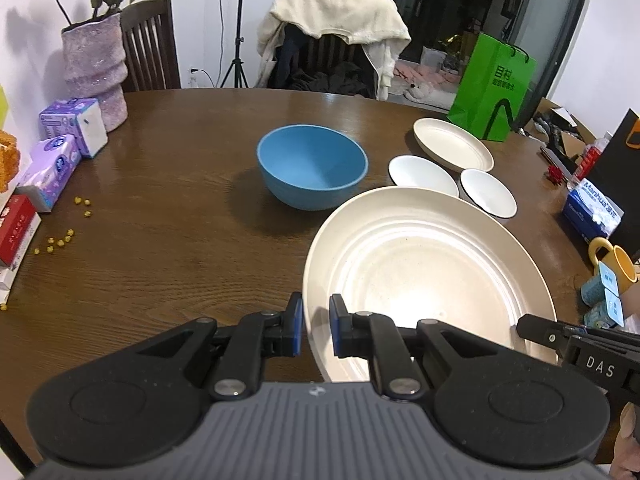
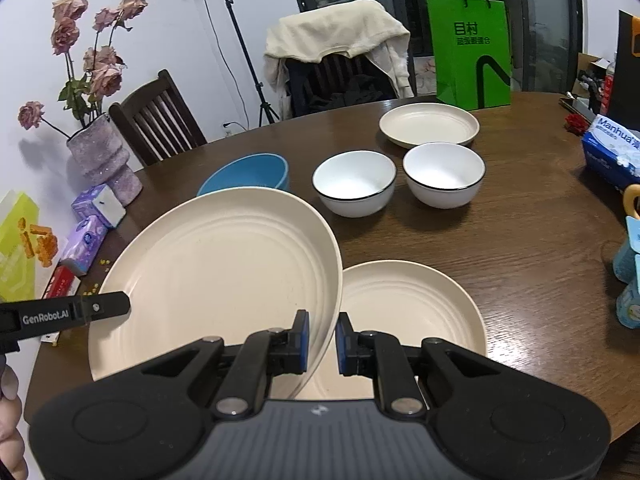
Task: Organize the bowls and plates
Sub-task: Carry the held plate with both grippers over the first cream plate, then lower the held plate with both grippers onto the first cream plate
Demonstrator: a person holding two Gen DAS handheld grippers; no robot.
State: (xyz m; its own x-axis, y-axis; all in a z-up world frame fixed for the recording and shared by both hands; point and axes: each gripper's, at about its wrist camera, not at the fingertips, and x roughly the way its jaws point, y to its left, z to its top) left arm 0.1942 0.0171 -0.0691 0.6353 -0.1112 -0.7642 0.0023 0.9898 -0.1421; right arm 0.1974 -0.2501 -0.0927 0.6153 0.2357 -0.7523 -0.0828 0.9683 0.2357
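Careful: you carry the large cream plate (image 2: 216,272) by two thin rim pinches, left gripper (image 1: 316,326) and right gripper (image 2: 322,340) clamped on opposite edges. It hangs tilted above the second cream plate (image 2: 416,304) on the table (image 2: 540,256); uneven lowering could slip it loose, I judge, or clip the blue bowl (image 1: 312,168). Both grippers point steeply downward, side by side.
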